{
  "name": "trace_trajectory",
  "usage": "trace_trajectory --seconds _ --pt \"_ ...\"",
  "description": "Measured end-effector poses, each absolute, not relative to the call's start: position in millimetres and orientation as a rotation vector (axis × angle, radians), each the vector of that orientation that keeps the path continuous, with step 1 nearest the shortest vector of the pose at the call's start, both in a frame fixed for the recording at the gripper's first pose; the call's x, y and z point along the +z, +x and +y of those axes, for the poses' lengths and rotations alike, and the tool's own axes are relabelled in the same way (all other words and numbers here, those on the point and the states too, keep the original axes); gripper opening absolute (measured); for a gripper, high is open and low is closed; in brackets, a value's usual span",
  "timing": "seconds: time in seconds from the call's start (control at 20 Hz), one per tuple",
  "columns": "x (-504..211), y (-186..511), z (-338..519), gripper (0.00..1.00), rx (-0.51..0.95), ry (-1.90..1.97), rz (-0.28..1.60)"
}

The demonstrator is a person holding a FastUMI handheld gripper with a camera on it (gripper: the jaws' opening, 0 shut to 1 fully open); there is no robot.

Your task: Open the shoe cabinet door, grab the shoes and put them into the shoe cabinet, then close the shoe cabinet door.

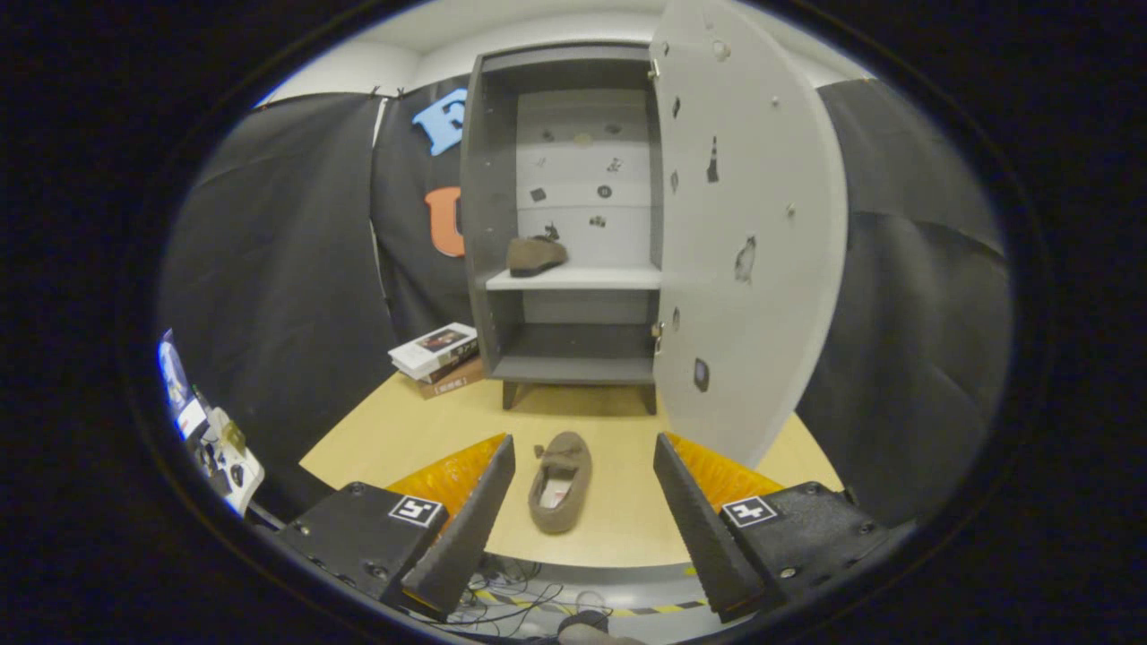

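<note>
Gripper point(584, 475) wide, holding nothing. Shoe point(559, 481) lies on bench point(618, 520) between the fingers, just ahead, toe pointing away toward cabinet point(488, 179). 2nd shoe point(536, 255) already on mid shelf point(573, 279), far beyond the fingers. Door point(753, 224) swung open, ahead-right. Risk: soft shoe may fold or slip if pinched at the rim; door sits close to the carry path, so a bump could swing it. Books point(436, 356) ahead-left, prob no issue.
</note>
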State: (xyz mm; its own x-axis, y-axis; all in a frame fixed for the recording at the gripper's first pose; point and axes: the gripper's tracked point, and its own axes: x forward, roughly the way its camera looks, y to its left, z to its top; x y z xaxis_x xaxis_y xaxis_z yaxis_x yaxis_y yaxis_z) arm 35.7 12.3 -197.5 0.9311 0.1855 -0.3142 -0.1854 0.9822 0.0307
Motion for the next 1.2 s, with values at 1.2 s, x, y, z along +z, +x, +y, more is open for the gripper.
trace_trajectory --seconds 1.2 --pt "-422.1 257.6 121.9 0.98 0.185 0.21 0.71"
